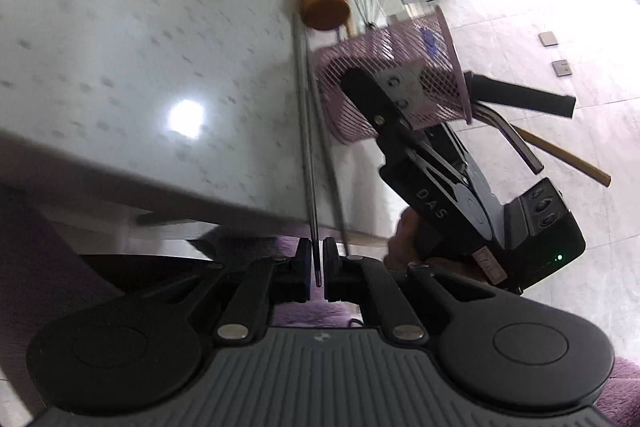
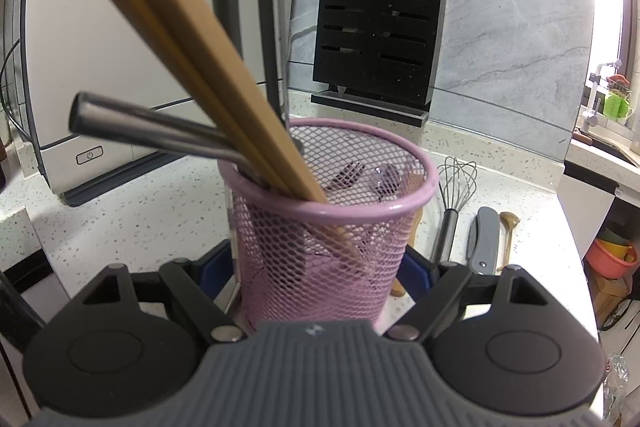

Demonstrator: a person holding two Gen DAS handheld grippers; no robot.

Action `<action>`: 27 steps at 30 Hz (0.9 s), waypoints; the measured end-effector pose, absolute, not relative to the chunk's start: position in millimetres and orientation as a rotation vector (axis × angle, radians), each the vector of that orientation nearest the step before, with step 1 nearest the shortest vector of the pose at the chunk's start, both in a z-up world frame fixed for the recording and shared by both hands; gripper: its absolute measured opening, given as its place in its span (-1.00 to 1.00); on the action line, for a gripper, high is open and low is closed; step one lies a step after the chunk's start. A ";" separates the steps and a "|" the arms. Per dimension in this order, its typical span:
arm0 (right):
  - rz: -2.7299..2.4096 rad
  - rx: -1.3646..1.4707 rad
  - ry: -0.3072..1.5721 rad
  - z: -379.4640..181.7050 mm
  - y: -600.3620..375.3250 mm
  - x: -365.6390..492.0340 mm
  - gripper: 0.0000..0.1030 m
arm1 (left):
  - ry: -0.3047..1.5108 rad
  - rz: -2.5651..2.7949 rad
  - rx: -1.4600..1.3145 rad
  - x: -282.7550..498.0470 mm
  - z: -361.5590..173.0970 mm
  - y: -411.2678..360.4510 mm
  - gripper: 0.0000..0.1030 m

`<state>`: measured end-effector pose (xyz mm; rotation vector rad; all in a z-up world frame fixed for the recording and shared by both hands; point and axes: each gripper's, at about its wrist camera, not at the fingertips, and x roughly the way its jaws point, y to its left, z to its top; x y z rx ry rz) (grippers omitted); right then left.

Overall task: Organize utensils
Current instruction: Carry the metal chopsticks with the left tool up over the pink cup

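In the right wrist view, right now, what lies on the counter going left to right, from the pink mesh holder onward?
Pink mesh holder → wire whisk → grey folding tool → small wooden spoon.

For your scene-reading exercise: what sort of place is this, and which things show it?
Most likely a home kitchen: a speckled counter, a black knife block against the wall, and a whisk beside a pink utensil basket.
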<state>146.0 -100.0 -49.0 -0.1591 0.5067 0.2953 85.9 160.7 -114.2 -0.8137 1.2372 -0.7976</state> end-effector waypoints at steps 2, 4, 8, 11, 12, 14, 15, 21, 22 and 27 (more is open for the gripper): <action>0.298 -0.159 0.506 -49.1 -100.4 146.3 0.61 | 1.242 -0.817 -0.817 86.6 -115.3 151.6 -0.63; 0.301 -0.157 0.505 -49.1 -100.7 146.7 0.61 | 1.246 -0.831 -0.815 88.9 -117.0 143.8 -0.44; 0.304 -0.156 0.503 -49.6 -101.4 147.3 0.61 | 1.248 -0.857 -0.814 94.6 -117.3 133.4 -0.22; 0.305 -0.155 0.504 -49.5 -101.3 147.5 0.61 | 1.266 -0.865 -0.820 99.8 -120.2 128.3 -0.21; 0.304 -0.155 0.503 -49.6 -100.9 147.2 0.61 | 1.274 -0.863 -0.814 100.2 -121.9 125.3 -0.21; 0.303 -0.154 0.502 -49.8 -100.5 146.7 0.61 | 1.282 -0.858 -0.800 99.4 -124.9 121.3 -0.49; 0.303 -0.154 0.502 -49.9 -100.5 146.5 0.61 | 1.286 -0.858 -0.801 99.2 -126.2 119.4 -0.71; 0.303 -0.154 0.501 -49.8 -100.5 146.4 0.61 | 1.262 -0.873 -0.823 95.0 -126.6 120.0 -0.93; 0.302 -0.153 0.502 -49.7 -100.6 146.5 0.61 | 1.252 -0.877 -0.823 93.9 -123.1 119.9 -0.92; 0.299 -0.153 0.503 -49.3 -100.1 146.6 0.61 | 1.211 -0.843 -0.817 82.1 -109.4 140.6 -0.92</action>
